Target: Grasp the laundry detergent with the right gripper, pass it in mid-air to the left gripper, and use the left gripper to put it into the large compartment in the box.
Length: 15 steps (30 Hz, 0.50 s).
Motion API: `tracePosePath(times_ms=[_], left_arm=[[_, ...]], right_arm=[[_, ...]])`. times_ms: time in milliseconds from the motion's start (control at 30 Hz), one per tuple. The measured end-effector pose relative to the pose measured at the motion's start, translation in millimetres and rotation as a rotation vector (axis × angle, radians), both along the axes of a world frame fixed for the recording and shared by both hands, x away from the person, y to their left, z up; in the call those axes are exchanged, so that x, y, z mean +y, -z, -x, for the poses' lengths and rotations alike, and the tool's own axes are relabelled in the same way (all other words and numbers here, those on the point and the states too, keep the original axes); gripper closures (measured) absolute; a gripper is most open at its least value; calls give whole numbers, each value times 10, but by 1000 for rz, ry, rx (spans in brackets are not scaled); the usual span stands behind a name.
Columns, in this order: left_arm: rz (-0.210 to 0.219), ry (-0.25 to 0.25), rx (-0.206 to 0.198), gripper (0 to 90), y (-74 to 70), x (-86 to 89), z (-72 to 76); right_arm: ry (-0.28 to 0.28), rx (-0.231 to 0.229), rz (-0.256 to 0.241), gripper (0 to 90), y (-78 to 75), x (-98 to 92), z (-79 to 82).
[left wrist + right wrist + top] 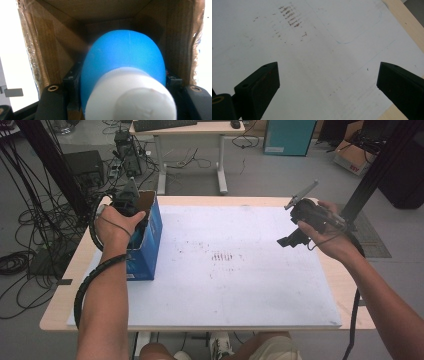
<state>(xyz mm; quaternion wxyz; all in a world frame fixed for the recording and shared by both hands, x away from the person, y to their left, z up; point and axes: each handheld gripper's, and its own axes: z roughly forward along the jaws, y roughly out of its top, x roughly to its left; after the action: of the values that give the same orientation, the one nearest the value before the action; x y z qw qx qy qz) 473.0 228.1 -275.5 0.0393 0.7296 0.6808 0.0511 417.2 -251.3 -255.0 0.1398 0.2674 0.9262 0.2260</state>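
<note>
Gripping a blue bottle [125, 62] with a white cap [135, 97], the fingers [71, 86] of the left gripper [126, 202] press against its two sides, and the cap end points back at the camera in the left gripper view. The bottle's rounded blue end reaches into the open blue box [150, 232], whose brown cardboard inner walls [57, 47] surround it on every side; what else lies deeper in the box is hidden behind the bottle. In the high view the left hand [116, 227] holds that gripper at the box's open top, and a black ribbed cable [87, 277] trails along the forearm.

The box stands on the white mat [240, 285], at the mat's left edge, and the mat covers most of the light wooden table [60, 305].

The right gripper [290, 240] hangs above the mat, well apart from the box, toward the mat's right edge. Its fingers [258, 87] are spread wide with nothing between them, and below them in the right gripper view lies the bare mat with a patch of brownish scuff marks [289, 18], which sits between the box and the right hand [327, 237].
</note>
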Motion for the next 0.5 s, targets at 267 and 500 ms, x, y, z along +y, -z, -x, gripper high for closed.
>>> tracePosePath(times_ms=[267,500], left_arm=[[-2,1,-1,367,-1,4,1],[3,-3,-4,367,3,5,0]], right_arm=[[-6,1,16,45,-17,8,2],[2,0,10,45,-21,1,0]])
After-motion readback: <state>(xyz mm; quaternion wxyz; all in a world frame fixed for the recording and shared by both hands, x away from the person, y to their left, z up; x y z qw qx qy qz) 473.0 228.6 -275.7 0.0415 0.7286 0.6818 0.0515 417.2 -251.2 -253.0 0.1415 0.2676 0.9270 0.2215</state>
